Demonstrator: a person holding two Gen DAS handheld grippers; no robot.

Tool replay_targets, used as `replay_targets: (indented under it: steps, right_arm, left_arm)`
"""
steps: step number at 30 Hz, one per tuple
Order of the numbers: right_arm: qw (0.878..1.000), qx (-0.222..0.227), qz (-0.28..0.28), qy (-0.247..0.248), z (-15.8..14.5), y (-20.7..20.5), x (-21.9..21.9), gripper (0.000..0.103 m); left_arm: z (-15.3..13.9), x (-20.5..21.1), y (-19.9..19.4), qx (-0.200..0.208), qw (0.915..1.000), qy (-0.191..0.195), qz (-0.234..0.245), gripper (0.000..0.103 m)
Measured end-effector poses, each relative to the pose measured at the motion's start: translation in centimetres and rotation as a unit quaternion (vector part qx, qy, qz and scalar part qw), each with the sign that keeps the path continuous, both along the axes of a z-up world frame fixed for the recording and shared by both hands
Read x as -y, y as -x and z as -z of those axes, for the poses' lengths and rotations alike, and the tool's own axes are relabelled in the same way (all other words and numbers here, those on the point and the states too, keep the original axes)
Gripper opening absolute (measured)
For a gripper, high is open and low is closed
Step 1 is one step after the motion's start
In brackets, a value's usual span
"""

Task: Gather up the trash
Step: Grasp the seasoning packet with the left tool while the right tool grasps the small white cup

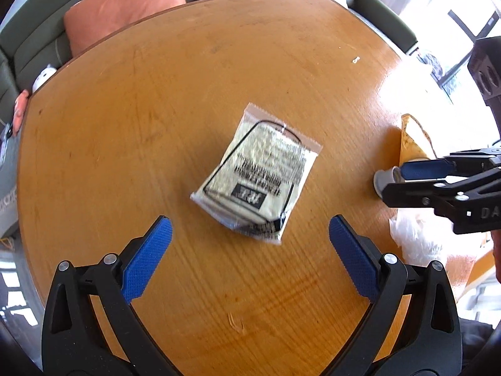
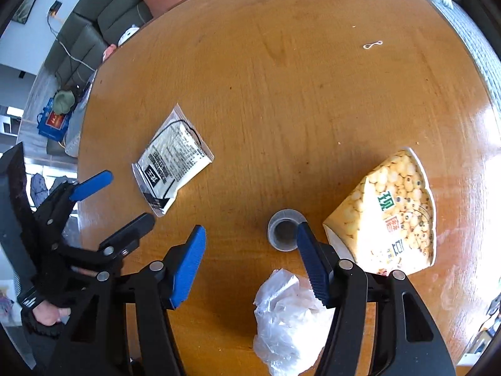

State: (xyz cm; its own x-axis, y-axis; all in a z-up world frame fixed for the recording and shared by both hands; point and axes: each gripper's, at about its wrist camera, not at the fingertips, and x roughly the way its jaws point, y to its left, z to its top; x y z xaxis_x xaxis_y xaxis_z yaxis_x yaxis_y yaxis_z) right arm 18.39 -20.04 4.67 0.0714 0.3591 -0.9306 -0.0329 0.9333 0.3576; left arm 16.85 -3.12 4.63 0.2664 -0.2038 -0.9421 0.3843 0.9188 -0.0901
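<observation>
Left gripper point(image 1: 250, 244) wide above clear packet point(image 1: 255, 172), right gripper point(image 2: 250, 250) half-spread (empty) by small cup point(image 2: 285, 230)

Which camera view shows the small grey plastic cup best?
The right wrist view: the small grey cup stands upright on the table, its open mouth fully visible beside the right gripper's fingers. In the left wrist view the cup is mostly hidden behind that gripper.
</observation>
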Motion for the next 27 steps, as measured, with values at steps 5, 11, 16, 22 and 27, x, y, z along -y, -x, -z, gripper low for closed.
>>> replay_targets:
  steps: [5,11,16,22,27]
  right_arm:
    - [1.000,-0.005,-0.011,0.027,0.4,-0.2,-0.3,0.063]
    - [0.997,-0.011,-0.029,0.067,1.8,-0.6,-1.6,0.032]
    - [0.998,-0.012,-0.022,0.055,1.8,-0.5,-1.4,0.027]
    - [0.999,-0.008,-0.006,0.036,1.3,-0.7,-1.5,0.027]
    - [1.000,0.005,-0.002,0.028,0.4,0.2,-0.7,0.027]
  left_arm:
    - [0.6,0.9,-0.5,-0.003,0.9997,-0.001,0.023,0.097]
    - [1.8,1.7,-1.4,-0.011,0.9990,-0.002,0.044,0.097]
    - [2.5,2.5,-2.4,-0.015,0.9981,-0.007,0.059,0.097]
    - [3.5,3.3,-2.7,-0.004,0.9960,-0.021,0.087,0.091]
    - [2.6,3.5,-1.6,0.007,0.9963,0.000,0.086,0.062]
